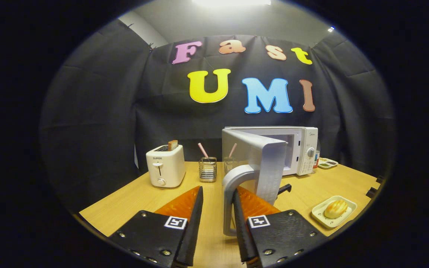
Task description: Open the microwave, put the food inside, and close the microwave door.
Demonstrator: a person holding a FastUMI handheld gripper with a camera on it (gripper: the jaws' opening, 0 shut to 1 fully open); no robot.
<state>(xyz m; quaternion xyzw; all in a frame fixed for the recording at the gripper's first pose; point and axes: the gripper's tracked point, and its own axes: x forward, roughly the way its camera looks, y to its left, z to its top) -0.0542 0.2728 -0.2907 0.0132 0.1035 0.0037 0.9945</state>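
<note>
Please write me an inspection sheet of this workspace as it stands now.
Surface: wooden table, bare in front of the toaster.
Job's things: microwave at the back, its door swung wide open toward the camera; food on a small dish, off to the right of the jaws, not yet inside.
Clutter: toaster holding a slice of bread; wire holder with a straw; small tray beside the microwave.
Grippers: gripper has its jaws apart, the door handle standing between them beside the right one; contact cannot be told.
Cables: nothing seen.
Surroundings: black cloth booth wall; ceiling light above.
</note>
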